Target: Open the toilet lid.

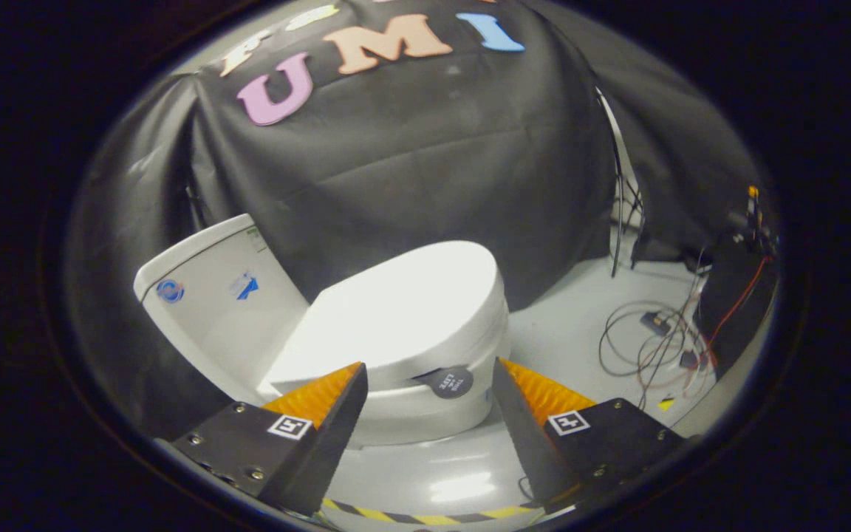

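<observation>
Gripper view: white ceramic toilet [425, 414] sits on a pale glossy floor [566, 318], its boxy white tank [211, 295] off to the left against the draped black cloth wall [411, 170]. Smooth white plastic toilet lid [396, 318] lies flat and closed on the seat, just ahead of the fingers and partly between them. Small dark round tab [449, 382] pokes out from under the lid's front rim, lying between the fingertips but beyond them, not touched. Hand-held gripper [429, 377] has its fingers spread wide, nothing between the pads, both clear of the toilet. Loose tangle of dark and red cables [654, 340] and a black box [736, 295] lie on the floor well off to the right. Yellow-and-black striped tape [425, 516] runs along the floor beneath the fingers. Judgement: step in hand is the approach; the lid is not yet lifted. Next move likely calls for advancing toward the front rim at the tab, getting a finger under the edge or pinching the tab, then swinging the lid up and back toward the tank.
</observation>
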The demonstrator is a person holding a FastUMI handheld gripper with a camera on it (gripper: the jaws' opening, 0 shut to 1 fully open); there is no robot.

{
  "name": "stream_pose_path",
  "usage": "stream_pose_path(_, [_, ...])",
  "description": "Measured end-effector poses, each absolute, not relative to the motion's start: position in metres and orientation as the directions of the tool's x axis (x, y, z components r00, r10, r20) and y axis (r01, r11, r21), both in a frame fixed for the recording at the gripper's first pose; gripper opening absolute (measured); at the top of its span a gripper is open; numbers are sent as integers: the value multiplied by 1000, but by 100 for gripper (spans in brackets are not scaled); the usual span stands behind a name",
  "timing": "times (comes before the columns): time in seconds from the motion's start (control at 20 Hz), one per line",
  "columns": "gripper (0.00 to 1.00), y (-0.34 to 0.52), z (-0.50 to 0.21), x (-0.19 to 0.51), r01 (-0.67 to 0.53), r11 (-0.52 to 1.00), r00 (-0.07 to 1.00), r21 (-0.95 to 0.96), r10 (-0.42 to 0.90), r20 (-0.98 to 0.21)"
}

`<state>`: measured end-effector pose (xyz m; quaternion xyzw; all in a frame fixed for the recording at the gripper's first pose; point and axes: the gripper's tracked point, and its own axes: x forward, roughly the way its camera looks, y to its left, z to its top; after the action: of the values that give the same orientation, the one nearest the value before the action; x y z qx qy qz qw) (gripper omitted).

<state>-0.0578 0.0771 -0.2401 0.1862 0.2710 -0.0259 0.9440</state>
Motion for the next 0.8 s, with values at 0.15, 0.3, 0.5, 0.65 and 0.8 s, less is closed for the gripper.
stream_pose_path(0.15, [98,79,-257,-46,221,888,808,403,64,-586])
stream_pose_path(0.3, [97,87,-279,-42,272,845,760,461,106,-642])
stream_pose_path(0.5, [97,89,-305,-33,324,794,714,514,151,-683])
stream_pose_path(0.65, [90,84,-314,-30,380,740,694,555,168,-700])
stream_pose_path(0.8, [83,88,-317,-25,424,655,686,625,218,-694])
